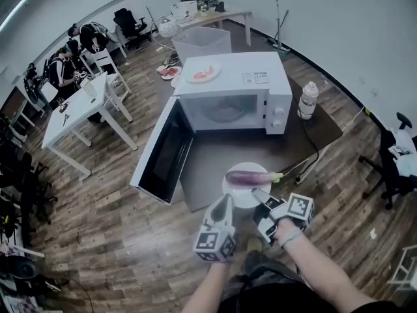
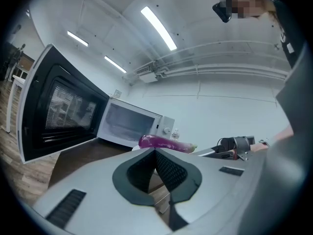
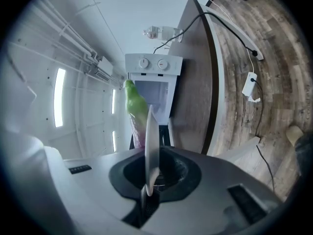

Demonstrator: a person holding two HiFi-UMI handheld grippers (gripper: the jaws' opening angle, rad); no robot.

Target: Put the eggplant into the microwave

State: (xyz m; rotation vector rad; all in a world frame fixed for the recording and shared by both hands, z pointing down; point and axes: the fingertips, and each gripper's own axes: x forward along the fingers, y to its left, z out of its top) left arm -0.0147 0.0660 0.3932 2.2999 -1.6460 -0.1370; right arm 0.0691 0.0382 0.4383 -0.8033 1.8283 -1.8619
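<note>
At the near edge of the bench point(image 1: 215, 162), the left claw point(image 1: 224, 204) was pressed together with nothing in it, tips near the plate's left rim. The right claw point(image 1: 262, 197) was pinching the rim of the white plate point(image 1: 238, 194); its own view showed that rim edge-on between the jaws. The eggplant point(image 1: 251, 177) lay across the plate, purple body, green stem end to the right. Neither claw touched it.

Couldn't tell whether the plate sat on the bench or hung just off it; it overhung the front edge. Beyond it was bare dark bench top, then the white microwave point(image 1: 234, 90), with its door point(image 1: 163, 152) swung wide open to the left and its cavity point(image 1: 221, 111) facing the plate. Nothing showed inside but what looked like the turntable. A water bottle point(image 1: 307, 101) stood just right of the microwave, clear of the path.

Step, as I read it: transport stage, eggplant not yet inside. The next move needs the plate kept level so the eggplant doesn't roll. It should go straight in, clear of the door and under the cavity's top lip, and be set down before the right claw lets go.
</note>
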